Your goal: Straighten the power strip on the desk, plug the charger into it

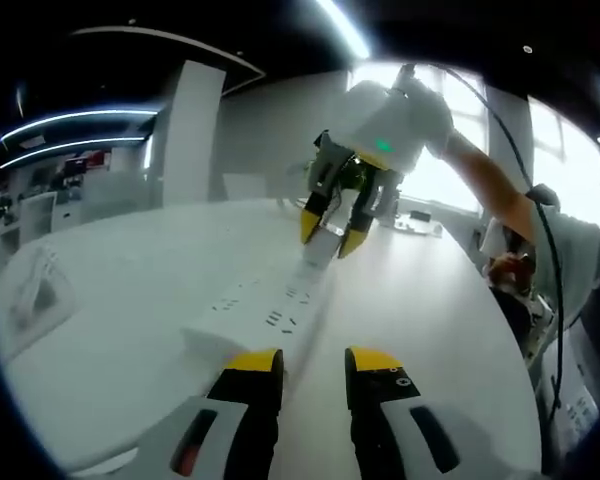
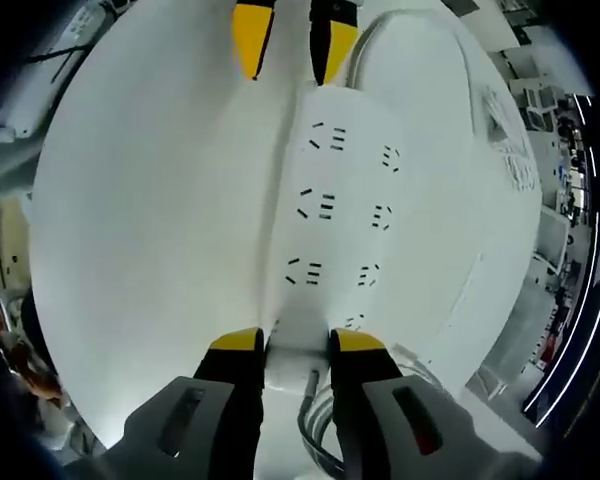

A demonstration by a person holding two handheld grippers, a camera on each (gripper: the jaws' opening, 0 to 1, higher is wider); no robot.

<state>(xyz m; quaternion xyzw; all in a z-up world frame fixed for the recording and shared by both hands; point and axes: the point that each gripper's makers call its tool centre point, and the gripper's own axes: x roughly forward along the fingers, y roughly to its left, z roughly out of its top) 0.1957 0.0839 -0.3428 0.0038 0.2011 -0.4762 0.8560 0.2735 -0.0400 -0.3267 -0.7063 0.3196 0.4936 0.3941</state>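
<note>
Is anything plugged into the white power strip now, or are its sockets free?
Free. The long white plastic power strip lies flat on the white desk; every visible socket shows bare slots, with no plug.

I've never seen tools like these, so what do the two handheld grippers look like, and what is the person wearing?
Each gripper has two black jaws with yellow tips on a pale grey body with red-orange marks. The right gripper has a white housing with a green light and a black cable trailing off. The left gripper looks the same. The person wears a grey sleeve.

White worktop (image 1: 130, 330); white pillar (image 1: 188, 135) behind it; bright window (image 1: 450, 180); ceiling light strips (image 1: 75, 125).
</note>
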